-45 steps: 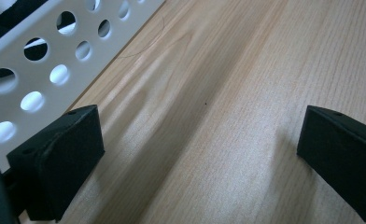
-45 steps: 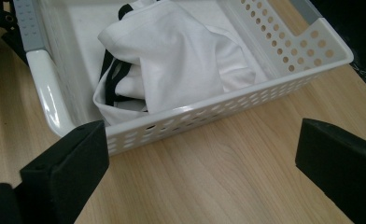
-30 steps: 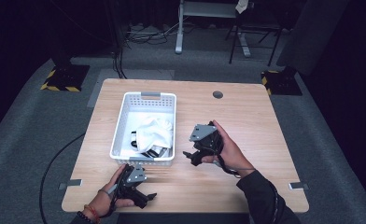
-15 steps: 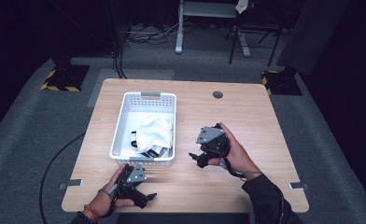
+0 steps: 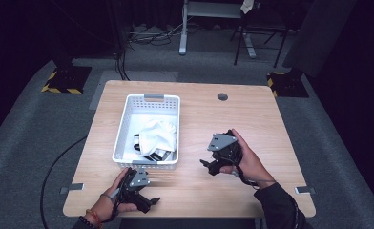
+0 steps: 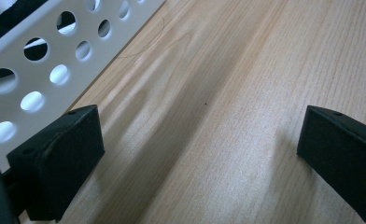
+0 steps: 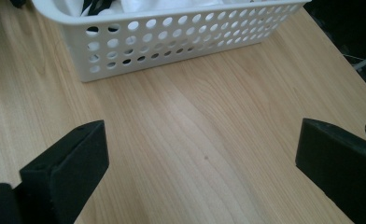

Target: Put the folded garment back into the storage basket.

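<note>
A white perforated basket [image 5: 123, 125] stands on the left half of the wooden table [image 5: 252, 119]. White cloth [image 5: 157, 136] and some dark items lie inside it. My left gripper [image 5: 149, 202] rests near the table's front edge, just in front of the basket, and it is open over bare wood. In the left gripper view the basket wall [image 6: 41, 56] runs along the left jaw. My right gripper [image 5: 209, 167] is held to the right of the basket, open and empty. Ahead of its jaws, the right gripper view shows the basket [image 7: 172, 37].
A round cable hole [image 5: 222, 97] sits near the table's far edge. Grey brackets [image 5: 74, 188] are fixed at the front corners. Beyond the table are a desk frame [image 5: 209, 19] and weighted stands [image 5: 63, 76] on grey carpet. The table's right half is bare wood.
My right gripper has drawn back toward the person and a little to the right, away from the basket. The left gripper has stayed where it was.
</note>
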`<state>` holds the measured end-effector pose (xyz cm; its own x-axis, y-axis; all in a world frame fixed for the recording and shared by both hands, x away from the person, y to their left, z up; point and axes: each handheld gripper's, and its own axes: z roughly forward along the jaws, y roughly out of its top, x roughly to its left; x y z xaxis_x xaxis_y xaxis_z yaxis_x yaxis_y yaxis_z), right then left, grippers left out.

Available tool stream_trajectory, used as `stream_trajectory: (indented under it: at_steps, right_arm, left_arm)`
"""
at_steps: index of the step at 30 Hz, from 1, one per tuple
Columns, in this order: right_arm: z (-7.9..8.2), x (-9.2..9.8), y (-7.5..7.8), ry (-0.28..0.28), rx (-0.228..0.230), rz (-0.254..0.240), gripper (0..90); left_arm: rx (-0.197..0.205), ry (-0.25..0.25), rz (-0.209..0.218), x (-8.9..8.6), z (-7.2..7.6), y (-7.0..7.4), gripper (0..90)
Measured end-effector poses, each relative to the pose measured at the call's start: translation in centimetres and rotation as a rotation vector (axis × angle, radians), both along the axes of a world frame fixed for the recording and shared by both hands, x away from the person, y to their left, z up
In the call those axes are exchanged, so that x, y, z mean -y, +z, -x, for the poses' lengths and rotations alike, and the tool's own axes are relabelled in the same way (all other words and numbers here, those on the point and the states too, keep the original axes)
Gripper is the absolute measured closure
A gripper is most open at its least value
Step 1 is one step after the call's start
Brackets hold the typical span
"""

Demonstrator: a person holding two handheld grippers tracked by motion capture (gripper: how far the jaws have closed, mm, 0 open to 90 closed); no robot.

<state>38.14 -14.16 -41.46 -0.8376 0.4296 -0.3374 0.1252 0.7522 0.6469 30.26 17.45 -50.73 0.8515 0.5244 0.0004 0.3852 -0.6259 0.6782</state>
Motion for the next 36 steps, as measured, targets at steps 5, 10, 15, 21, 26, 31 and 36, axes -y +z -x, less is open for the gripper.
stream_trajectory:
  at_steps: [5,10,15,21,26,31,36]
  right_arm:
    - [0.5,0.7,-0.4,-0.005,-0.001,0.011,2.7]
    - [0.9,1.6,-0.9,-0.019,-0.011,0.012,2.6]
    - [1.3,2.5,-1.4,-0.034,-0.013,0.019,2.6]
    - [1.6,3.9,-2.3,-0.062,-0.027,0.026,2.5]
    - [1.7,4.9,-2.9,-0.085,-0.035,0.026,2.5]
    - [2.0,5.8,-3.3,-0.105,-0.041,0.026,2.5]
    - [2.3,6.6,-3.7,-0.125,-0.049,0.027,2.5]
  left_arm:
    - [0.000,0.000,0.000,0.0,0.0,0.0,0.3]
    - [0.000,0.000,0.000,0.0,0.0,0.0,0.3]
    - [0.000,0.000,0.000,0.0,0.0,0.0,0.3]
    - [0.000,0.000,0.000,0.0,0.0,0.0,0.3]
    - [0.000,0.000,0.000,0.0,0.0,0.0,0.3]
    - [0.000,0.000,0.000,0.0,0.0,0.0,0.3]
    - [0.000,0.000,0.000,0.0,0.0,0.0,0.3]
